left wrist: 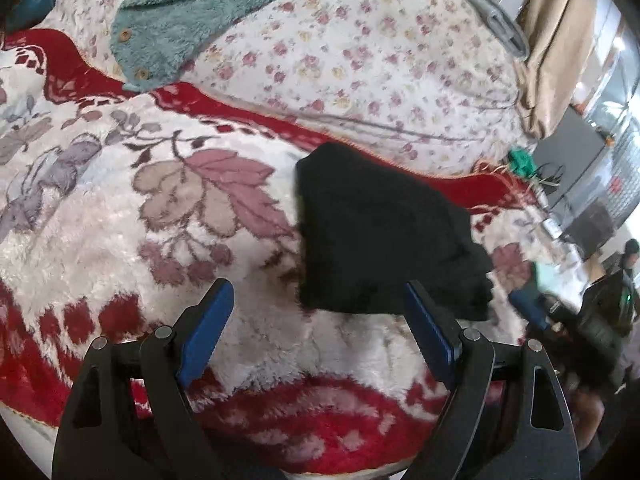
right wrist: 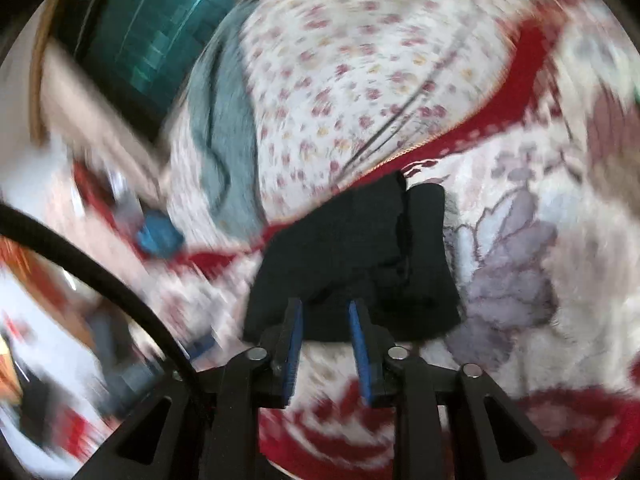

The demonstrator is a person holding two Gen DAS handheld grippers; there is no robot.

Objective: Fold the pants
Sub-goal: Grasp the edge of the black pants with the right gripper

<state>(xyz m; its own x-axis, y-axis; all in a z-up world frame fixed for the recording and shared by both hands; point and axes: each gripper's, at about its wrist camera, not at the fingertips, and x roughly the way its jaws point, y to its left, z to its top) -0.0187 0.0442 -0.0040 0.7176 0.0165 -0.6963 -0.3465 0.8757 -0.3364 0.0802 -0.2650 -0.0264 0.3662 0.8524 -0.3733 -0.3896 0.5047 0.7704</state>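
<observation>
1. The black pants (left wrist: 384, 236) are folded into a compact bundle, lying on the fuzzy red-and-white floral blanket (left wrist: 120, 232), right by its red border.
2. My left gripper (left wrist: 320, 312) is spread wide with nothing in it, hovering over the blanket just short of the bundle's near edge.
3. My right gripper (right wrist: 325, 312) has its blue pads apart, tips at the near edge of the pants, not pinching them. That view's pretty blurry.
4. A teal fleece garment (left wrist: 172, 28) sits further back on the flowery sheet (left wrist: 360, 60).
</observation>
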